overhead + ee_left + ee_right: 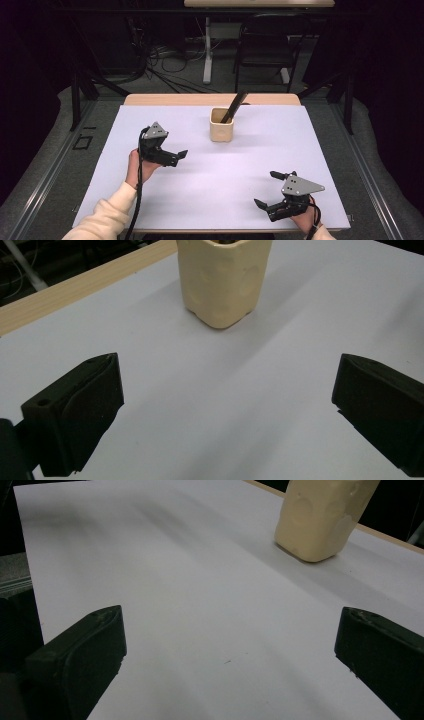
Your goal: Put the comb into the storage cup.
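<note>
A cream cup stands on the white sheet near the table's far middle, with a dark flat stick leaning out of it. My left gripper hovers left of the cup, its jaws wide apart and empty. In the left gripper view the cup stands straight ahead, beyond my left gripper. My right gripper sits near the front right of the sheet, open, with nothing in it. In the right gripper view the cup is far off at the upper right of my right gripper.
The wooden table edge shows beyond the sheet. A black chair and a white desk leg stand behind the table, with cables on the floor.
</note>
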Motion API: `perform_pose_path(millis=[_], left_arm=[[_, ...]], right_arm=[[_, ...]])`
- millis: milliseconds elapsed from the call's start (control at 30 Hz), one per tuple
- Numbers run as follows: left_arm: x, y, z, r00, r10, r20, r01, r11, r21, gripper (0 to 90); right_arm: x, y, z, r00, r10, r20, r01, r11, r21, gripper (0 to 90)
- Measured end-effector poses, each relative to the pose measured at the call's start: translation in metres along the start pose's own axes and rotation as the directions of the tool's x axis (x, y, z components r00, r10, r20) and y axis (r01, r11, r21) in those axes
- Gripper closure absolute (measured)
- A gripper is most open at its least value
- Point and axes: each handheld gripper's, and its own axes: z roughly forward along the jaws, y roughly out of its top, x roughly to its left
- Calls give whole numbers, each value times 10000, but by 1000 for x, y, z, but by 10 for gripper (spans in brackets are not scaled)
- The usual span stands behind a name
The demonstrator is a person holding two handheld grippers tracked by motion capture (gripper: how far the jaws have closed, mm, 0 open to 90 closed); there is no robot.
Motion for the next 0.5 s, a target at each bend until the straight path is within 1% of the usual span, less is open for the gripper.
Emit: perform_pose_path(millis=[133, 267, 500], left_arm=[[-2, -8, -7, 10000, -5, -79, 5, 10000, -17, 0], [-4, -17, -13, 9997, -151, -185, 149, 9998, -114, 0], [-7, -32, -22, 9991, -317, -279, 314, 9995, -102, 0]], right_arm=[[0, 0, 0, 10000, -4, 6, 4, 10000, 28, 0], [0, 0, 0, 10000, 18, -9, -18, 10000, 45, 0], [0, 0, 0, 10000, -27, 11, 27, 10000, 63, 0]])
